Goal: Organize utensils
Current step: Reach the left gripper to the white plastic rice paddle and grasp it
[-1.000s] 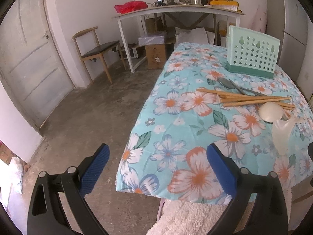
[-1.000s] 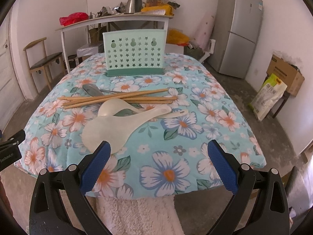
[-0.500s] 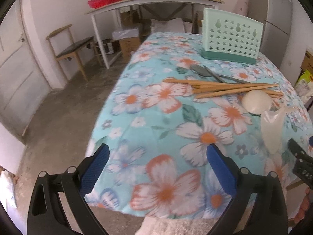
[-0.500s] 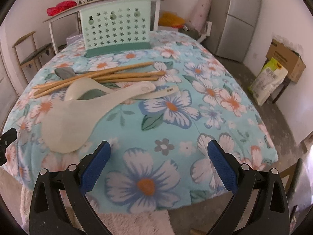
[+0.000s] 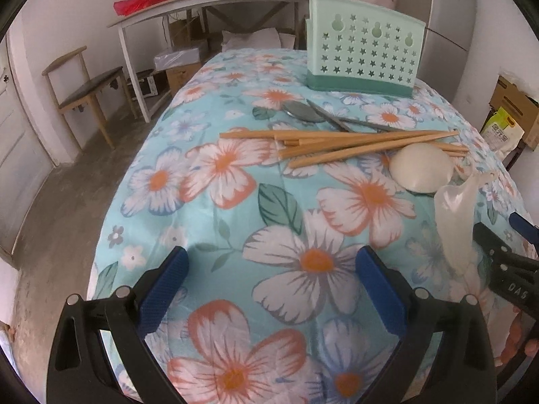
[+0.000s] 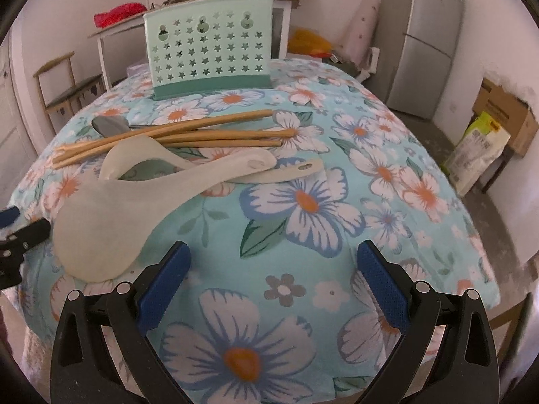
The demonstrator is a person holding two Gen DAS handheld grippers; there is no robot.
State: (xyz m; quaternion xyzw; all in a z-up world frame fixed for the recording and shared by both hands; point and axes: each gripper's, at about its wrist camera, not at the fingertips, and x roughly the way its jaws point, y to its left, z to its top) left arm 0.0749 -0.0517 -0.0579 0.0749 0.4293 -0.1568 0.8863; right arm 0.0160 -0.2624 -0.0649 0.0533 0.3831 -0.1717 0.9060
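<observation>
**Both tongs held apart above a pile of utensils**

A bench [image 6: 387, 175] covered in a turquoise floral cloth fills both views. Left tongs [image 5: 271, 286] hover over the near left part of the cloth, released and holding nothing. Right tongs [image 6: 273, 274] hover over the near edge, also spread wide and empty.

In the right wrist view, going left to right: a translucent scoop [image 6: 101, 232] lies nearest, its handle resting on a white ladle [image 6: 141, 155]. Just beyond, wooden chopsticks [image 6: 202, 131] lie in a loose bundle across a grey spoon [image 6: 107, 124]. A pale green holder [image 6: 209, 57] with star holes stands upright at the far side, apart from the pile.
</observation>
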